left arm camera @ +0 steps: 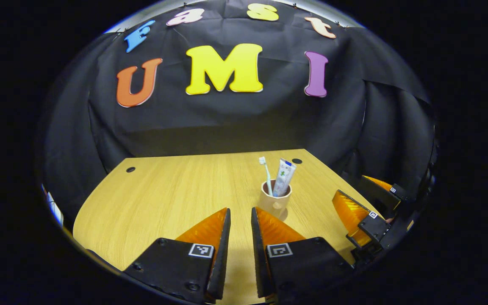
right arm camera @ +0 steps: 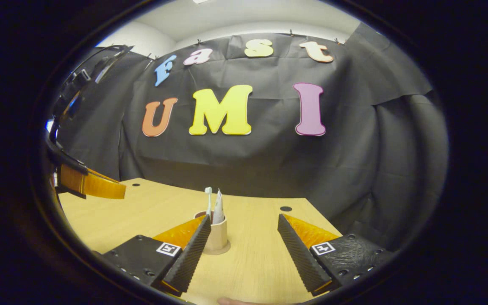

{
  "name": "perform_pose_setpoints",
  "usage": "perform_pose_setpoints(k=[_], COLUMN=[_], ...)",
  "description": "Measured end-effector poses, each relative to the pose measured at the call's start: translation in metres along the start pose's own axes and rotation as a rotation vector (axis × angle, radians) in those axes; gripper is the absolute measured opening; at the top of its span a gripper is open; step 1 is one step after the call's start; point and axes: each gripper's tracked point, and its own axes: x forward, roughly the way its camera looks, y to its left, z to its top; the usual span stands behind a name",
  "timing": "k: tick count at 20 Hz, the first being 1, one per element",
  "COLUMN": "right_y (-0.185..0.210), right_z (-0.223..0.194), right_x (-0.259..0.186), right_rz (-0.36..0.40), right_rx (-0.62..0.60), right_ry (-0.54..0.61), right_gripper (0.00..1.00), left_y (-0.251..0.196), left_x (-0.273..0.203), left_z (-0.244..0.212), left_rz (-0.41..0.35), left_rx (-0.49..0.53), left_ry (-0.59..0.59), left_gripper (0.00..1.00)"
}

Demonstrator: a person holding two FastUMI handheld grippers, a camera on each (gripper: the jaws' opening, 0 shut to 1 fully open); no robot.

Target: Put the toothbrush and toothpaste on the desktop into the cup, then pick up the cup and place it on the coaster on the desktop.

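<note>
While both tools hover low over the wooden table [left arm camera: 151, 199], the beige cup [left arm camera: 274, 202] stands upright toward the table's far right part, carrying the toothbrush [left arm camera: 265, 173] and the toothpaste tube [left arm camera: 284, 177]. The toothbrush rises from the cup with its bristled head uppermost, on the left in the left gripper view; the tube leans just beside it on the right, its crimped end up. In the right gripper view the cup [right arm camera: 217, 235] rests on a thin round coaster [right arm camera: 223, 250], whose rim shows around the cup's base; the toothbrush [right arm camera: 208, 195] and the tube [right arm camera: 218, 208] stand side by side above the cup's rim.

Left tool [left arm camera: 240, 220]: its fingers lie close together with a narrow strip of table visible between them, gripping nothing; the cup stands just beyond the tip of its right-hand finger, apart from it.

Right tool [right arm camera: 244, 224]: its jaws are spread wide and empty. The cup stands just behind the tip of its left-hand finger, which overlaps it in this view; whether they touch cannot be told. In the left gripper view the right tool [left arm camera: 356, 199] appears at the table's right edge, spread apart, to the right of the cup.

Two small dark holes [left arm camera: 130, 169] mark the table's far corners.
</note>
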Motion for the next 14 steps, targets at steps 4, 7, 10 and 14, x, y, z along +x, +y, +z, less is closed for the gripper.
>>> perform_pose_setpoints(k=[4,7,10,14], right_y=[0.024,0.039,0.047,0.059], right_z=[0.005,0.009,0.01,0.008], right_x=[-0.007,-0.01,-0.011,-0.01], right_rz=[0.033,0.052,0.05,0.079], right_rx=[-0.047,-0.05,-0.033,-0.015], right_ry=[-0.02,-0.044,-0.04,-0.047], right_gripper=[0.96,0.94,0.95,0.95], left_y=[0.026,0.037,0.037,0.052], left_x=[-0.018,-0.022,-0.013,0.002], left_z=[0.002,-0.005,-0.023,-0.05], left_rz=[0.091,0.124,0.111,0.153], left_rx=[0.052,0.07,0.049,0.024], left_ry=[-0.098,-0.19,-0.219,-0.169], left_gripper=[0.34,0.3,0.5,0.99])
